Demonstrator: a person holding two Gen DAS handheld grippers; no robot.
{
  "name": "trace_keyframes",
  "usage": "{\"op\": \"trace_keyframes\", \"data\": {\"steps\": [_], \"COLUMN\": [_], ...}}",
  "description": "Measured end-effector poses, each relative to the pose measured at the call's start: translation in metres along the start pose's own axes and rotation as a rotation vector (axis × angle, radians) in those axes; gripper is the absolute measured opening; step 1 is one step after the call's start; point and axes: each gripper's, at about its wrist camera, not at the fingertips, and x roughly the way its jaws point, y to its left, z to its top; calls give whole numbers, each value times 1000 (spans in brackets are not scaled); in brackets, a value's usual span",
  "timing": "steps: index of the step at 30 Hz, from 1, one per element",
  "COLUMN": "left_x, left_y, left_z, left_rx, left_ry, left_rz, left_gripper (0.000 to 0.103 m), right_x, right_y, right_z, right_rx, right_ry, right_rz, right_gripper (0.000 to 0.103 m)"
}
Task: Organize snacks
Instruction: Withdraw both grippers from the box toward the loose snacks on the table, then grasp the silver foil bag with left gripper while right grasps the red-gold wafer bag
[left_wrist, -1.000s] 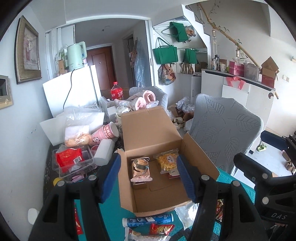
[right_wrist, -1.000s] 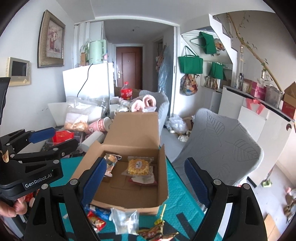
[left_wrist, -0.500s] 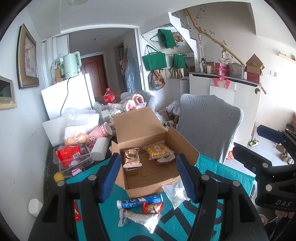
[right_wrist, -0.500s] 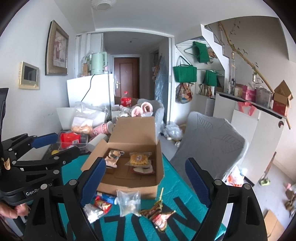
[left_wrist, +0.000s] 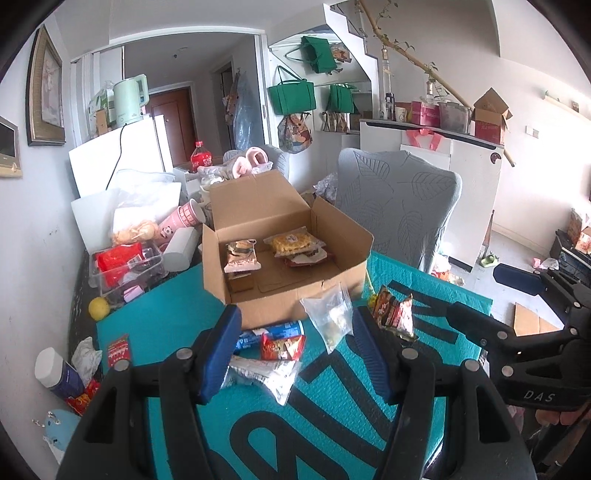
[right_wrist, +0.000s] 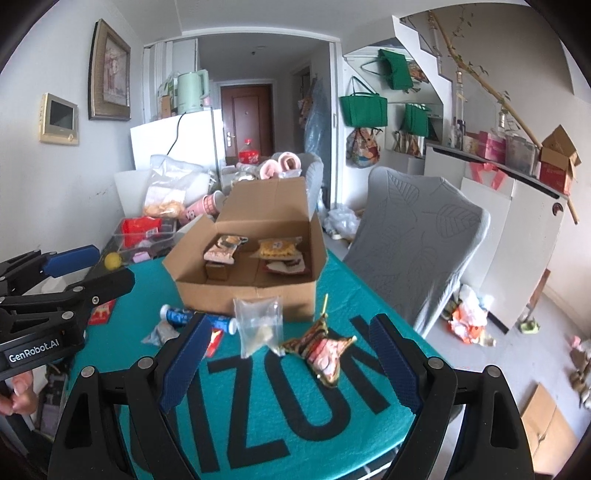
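Note:
An open cardboard box (left_wrist: 273, 295) (right_wrist: 255, 295) stands on the teal mat and holds a brown-and-white snack pack (left_wrist: 241, 254), a yellow snack pack (left_wrist: 293, 242) and a red pack under it. In front of the box lie a clear bag (left_wrist: 330, 317) (right_wrist: 258, 325), a blue tube (left_wrist: 269, 330), a small red pack (left_wrist: 282, 347), a silver pack (left_wrist: 264, 373) and a red-and-brown pack (left_wrist: 395, 314) (right_wrist: 321, 350). My left gripper (left_wrist: 295, 354) is open and empty above the loose snacks. My right gripper (right_wrist: 288, 365) is open and empty, near the red-and-brown pack.
A clear tub (left_wrist: 125, 269) with red packs, pink cups (left_wrist: 184, 218) and a yellow ball (left_wrist: 99, 308) crowd the table's left. A white bottle (left_wrist: 59, 373) lies at the left edge. A grey chair (left_wrist: 399, 210) stands behind the table on the right.
Both grippers have pulled back from the box and now look down on the mat in front of it. More loose snacks have come into view. Both stay open.

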Motion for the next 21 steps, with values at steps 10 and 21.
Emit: {"op": "trace_keyframes", "data": {"steps": [10, 21], "left_x": [27, 71], "left_y": [19, 52], "left_z": [-49, -86], "left_rx": [-47, -160], "left_ry": [114, 232], "left_rz": [-32, -16], "left_gripper": [62, 62], "right_x": [26, 65], "right_y": [5, 12], "right_z": [-47, -71], "right_rx": [14, 57], "right_ry": [86, 185], "right_rz": [64, 128], "right_gripper": [88, 88]}}
